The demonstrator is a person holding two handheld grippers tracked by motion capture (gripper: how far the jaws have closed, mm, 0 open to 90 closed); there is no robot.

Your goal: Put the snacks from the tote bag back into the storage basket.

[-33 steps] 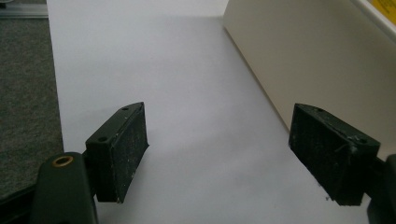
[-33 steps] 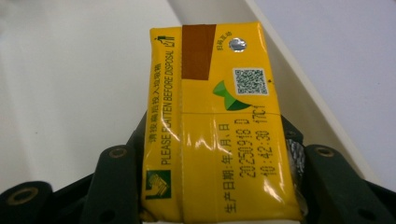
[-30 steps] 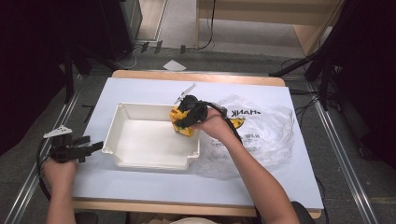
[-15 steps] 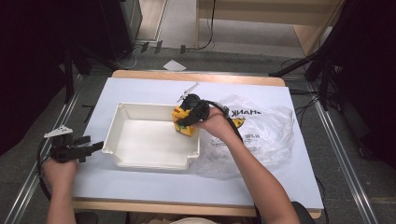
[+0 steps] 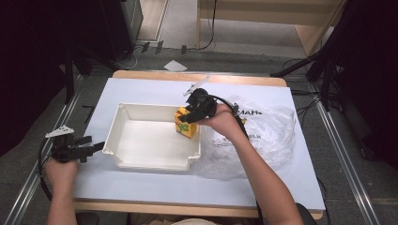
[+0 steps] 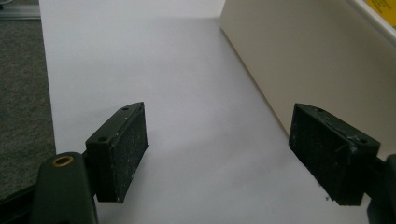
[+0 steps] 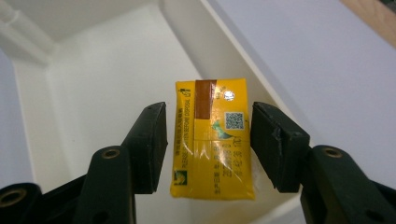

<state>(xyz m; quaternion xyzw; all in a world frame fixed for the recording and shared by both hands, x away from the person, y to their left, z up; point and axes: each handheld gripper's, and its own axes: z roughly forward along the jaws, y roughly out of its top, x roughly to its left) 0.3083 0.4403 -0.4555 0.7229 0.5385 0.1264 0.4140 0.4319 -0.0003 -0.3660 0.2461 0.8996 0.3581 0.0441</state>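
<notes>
Packet [image 7: 212, 140], yellow, sits clamped between the right gripper [image 7: 208, 147] jaws, over the right inner edge of the white tray [image 5: 122, 154]. Right forearm reaches diagonally across the counter [image 5: 141, 89], over a clear plastic bag [image 5: 272, 136]. Left gripper [image 6: 217, 158] rests low at the counter's left edge beside the tray, jaws wide apart, nothing between.

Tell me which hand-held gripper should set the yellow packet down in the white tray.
Right. The right hand-held gripper already has the yellow packet between its jaws over the white tray. The left hand-held gripper sits open outside the tray's left wall.
</notes>
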